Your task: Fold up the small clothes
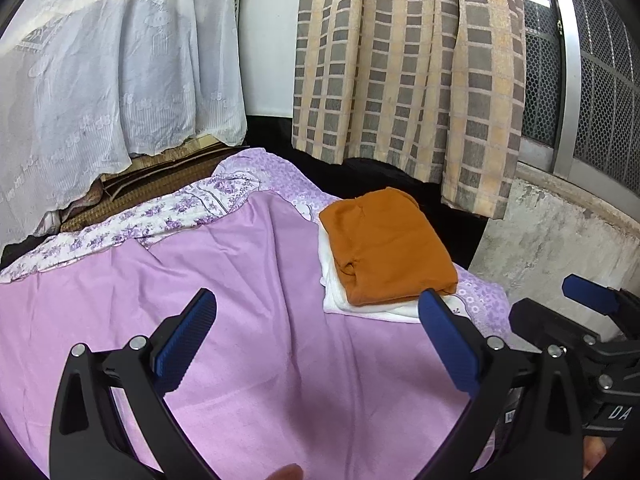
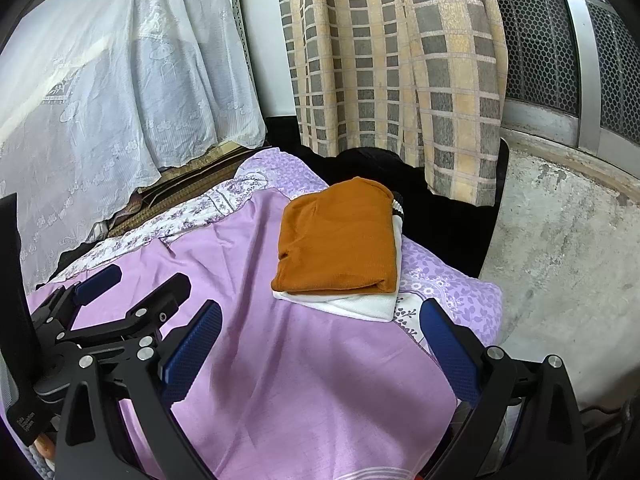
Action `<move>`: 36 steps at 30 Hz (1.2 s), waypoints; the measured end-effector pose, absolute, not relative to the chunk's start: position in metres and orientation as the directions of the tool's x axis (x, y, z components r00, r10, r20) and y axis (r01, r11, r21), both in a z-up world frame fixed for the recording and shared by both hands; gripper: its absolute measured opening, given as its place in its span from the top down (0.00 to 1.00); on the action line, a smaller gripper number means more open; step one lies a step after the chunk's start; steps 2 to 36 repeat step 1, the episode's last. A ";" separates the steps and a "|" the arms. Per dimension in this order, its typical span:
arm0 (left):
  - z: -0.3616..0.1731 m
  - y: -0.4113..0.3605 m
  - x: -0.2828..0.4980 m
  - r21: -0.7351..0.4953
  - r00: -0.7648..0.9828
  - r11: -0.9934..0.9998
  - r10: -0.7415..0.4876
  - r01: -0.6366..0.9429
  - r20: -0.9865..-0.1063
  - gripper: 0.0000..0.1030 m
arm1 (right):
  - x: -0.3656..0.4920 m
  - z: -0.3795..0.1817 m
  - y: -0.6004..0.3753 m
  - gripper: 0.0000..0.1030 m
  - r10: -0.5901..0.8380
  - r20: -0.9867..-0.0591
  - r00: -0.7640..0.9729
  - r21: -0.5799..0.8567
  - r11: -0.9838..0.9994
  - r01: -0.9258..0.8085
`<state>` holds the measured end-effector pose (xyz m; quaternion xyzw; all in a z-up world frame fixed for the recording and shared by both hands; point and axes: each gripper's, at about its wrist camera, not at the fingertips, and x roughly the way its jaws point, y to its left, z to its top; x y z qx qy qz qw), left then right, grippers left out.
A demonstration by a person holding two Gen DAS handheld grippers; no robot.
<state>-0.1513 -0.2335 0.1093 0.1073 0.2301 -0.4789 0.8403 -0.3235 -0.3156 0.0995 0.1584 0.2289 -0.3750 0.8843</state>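
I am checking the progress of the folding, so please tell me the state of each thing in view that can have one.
orange garment: folded, lying on top of the white garment.
white garment: folded, under the orange one, on the sheet.
purple sheet: spread out, wrinkled.
checked curtain: hanging, drawn together.
left hand-held gripper: open, empty.
right hand-held gripper: open, empty.

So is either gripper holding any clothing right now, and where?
Nothing is held. The left gripper and right gripper are both open above the sheet; the orange garment lies folded, untouched.

Lilac bedsheet (image 1: 248, 320), checked curtain (image 1: 408, 64), white lace curtain (image 1: 112, 72), mesh window (image 2: 532, 36), concrete wall (image 2: 568, 248)
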 end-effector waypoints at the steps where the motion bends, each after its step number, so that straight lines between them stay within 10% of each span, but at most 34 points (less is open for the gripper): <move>1: 0.110 -0.233 -0.151 -0.038 0.439 0.521 -0.755 0.853 -0.486 0.05 | -0.324 0.100 -0.316 0.03 -0.590 -0.524 0.614 0.108 0.669 0.735; 36: 0.110 -0.233 -0.151 -0.038 0.439 0.521 -0.755 0.853 -0.486 0.05 | -0.324 0.100 -0.316 0.03 -0.590 -0.524 0.614 0.108 0.669 0.735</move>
